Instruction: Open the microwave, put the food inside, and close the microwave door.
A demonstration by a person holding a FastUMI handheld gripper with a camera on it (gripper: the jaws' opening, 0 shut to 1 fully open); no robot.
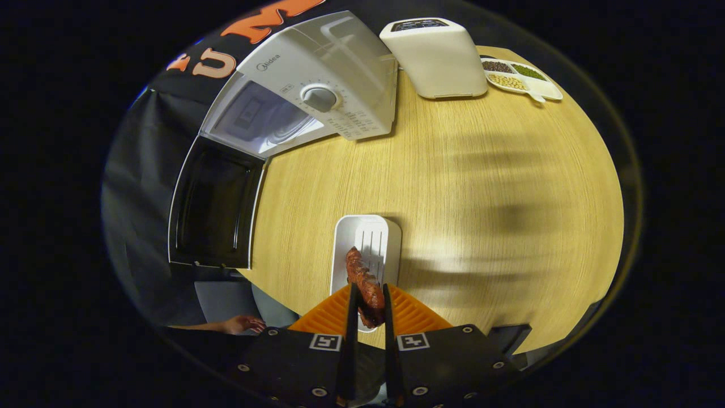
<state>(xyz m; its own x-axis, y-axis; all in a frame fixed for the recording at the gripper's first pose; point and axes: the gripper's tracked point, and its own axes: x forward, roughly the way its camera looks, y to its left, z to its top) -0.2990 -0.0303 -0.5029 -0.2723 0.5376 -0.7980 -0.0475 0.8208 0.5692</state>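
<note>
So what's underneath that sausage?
A white tray on the wooden table. The gripper is shut on the sausage, above the tray's near end, which sausage and fingers cover.

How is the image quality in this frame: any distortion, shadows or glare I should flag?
Gripper view: strong fisheye bending curves the table edge and skews the open microwave; broad soft shadows streak the tabletop right of the white tray; a pale glare patch lies beside that tray; the microwave cavity is brightly lit; the sausage, held in the hand-held gripper, stays sharp.
</note>
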